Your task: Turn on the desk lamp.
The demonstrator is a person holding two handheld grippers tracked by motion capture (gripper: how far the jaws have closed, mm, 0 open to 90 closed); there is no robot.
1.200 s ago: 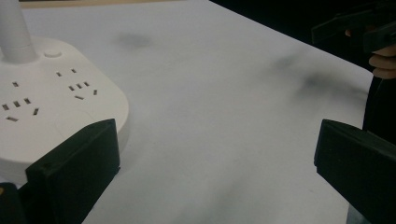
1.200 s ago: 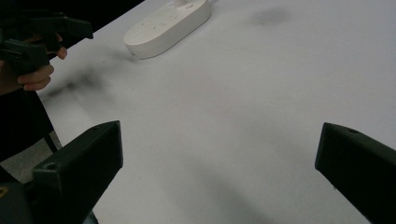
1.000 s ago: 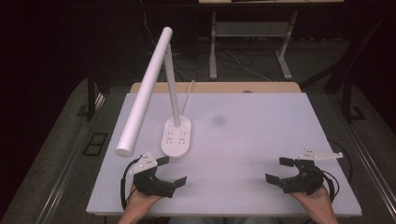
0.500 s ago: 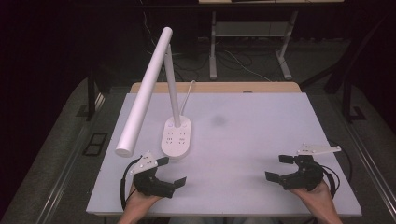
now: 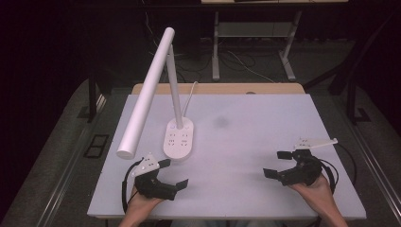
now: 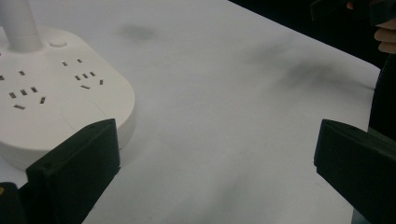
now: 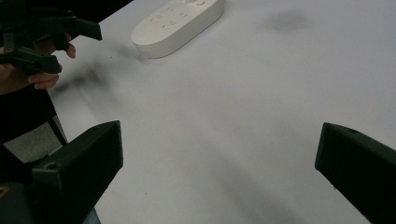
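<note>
Since the earlier frames little had changed: your right gripper had drifted slightly toward the table's right edge and a touch nearer you, while your left gripper stayed where it was, and the lamp had not moved. The lamp stood on the left half of the table, its oval base carrying rows of sockets, with the base's long axis running from you toward the far edge. A thin post rose from the far end of the base, tilted a little to the left, and the long white tube head ran from the top of that post down and toward you, its round end pointing at the near-left corner and hanging above the table just left of the base. Your left gripper sat just in front of the base, near but not touching it, jaws wide apart and aimed toward the right and away from you; in the left gripper view the base lay beside the left jaw. Your right gripper rested low over the near-right part of the table, well apart from the lamp, jaws wide and empty, pointing left toward the base. Both hands came in from the near edge, wrists low.
</note>
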